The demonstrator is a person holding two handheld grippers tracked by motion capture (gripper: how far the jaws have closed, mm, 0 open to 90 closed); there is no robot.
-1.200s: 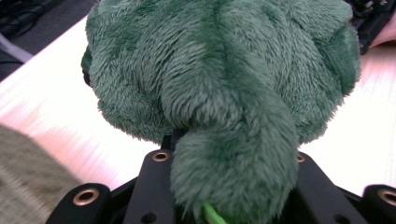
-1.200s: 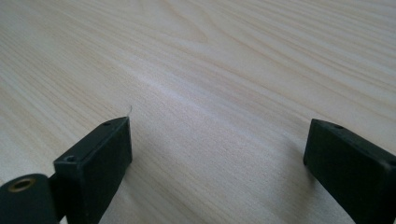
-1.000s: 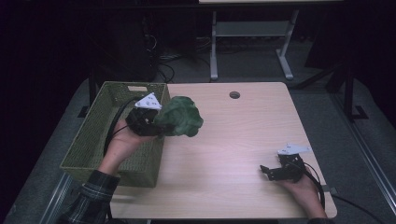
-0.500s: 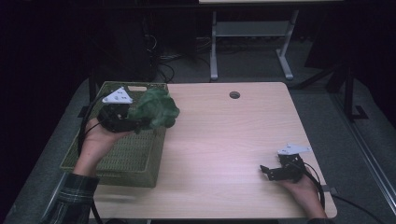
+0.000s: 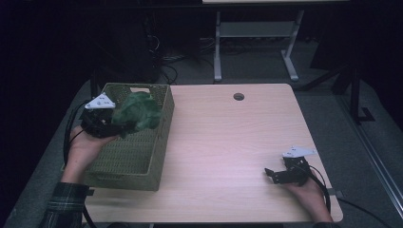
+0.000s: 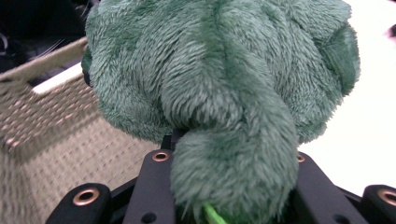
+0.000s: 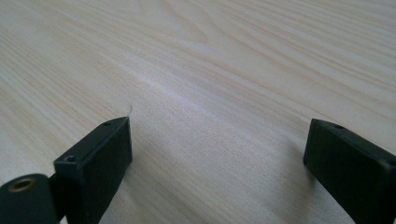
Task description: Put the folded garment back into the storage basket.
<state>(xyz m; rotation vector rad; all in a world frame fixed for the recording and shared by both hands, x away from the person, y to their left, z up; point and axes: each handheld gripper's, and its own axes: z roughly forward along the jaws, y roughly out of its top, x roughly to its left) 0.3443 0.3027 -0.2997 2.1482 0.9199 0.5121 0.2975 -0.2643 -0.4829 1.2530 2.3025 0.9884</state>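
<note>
A green plush toy (image 5: 138, 112) hangs above the woven basket (image 5: 142, 156) at the table's left side. My left gripper (image 5: 114, 127) is shut on it, held over the basket's left rim. In the left gripper view the plush toy (image 6: 224, 88) bulges out between the two jaws, with the basket's wall (image 6: 42, 126) behind and below it. My right gripper (image 5: 272, 174) rests low on the table near the front right corner. Its jaws stand wide apart in the right gripper view, my right gripper (image 7: 219, 144) open with bare wood between them.
The wooden table (image 5: 228, 142) has a round cable hole (image 5: 238, 96) near its far edge. A metal stand (image 5: 252, 42) and cables lie on the dark floor beyond the table.
My left gripper has carried the plush toy leftward, from over the basket's right edge to above the basket's left part. The right gripper has stayed where it was.
</note>
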